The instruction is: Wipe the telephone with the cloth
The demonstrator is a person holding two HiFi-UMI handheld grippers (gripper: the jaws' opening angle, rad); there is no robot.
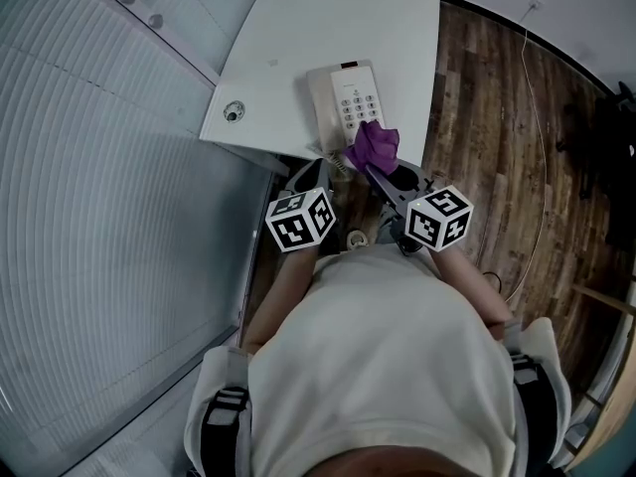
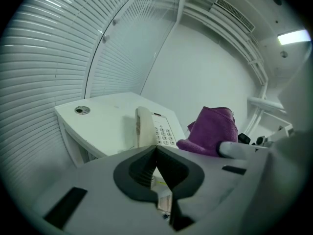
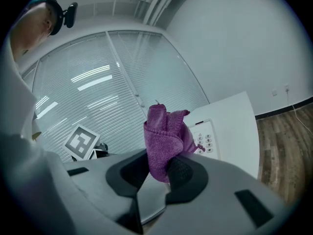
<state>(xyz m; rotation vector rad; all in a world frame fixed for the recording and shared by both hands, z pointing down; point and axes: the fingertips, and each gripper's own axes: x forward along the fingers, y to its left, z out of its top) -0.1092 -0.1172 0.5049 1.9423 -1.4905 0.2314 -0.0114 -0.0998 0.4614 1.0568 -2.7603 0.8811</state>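
Note:
A white telephone with a keypad lies at the near edge of a white table. My right gripper is shut on a bunched purple cloth, which hangs over the phone's near right corner. In the right gripper view the cloth stands up out of the pinched jaws, with the phone behind it. My left gripper is shut with nothing in it, just short of the table's near edge. In its own view the handset side of the phone lies ahead and the cloth to the right.
A round cable hole sits in the table's left corner. Window blinds run along the left. To the right is wooden floor with a thin white cable on it. The person's body fills the lower head view.

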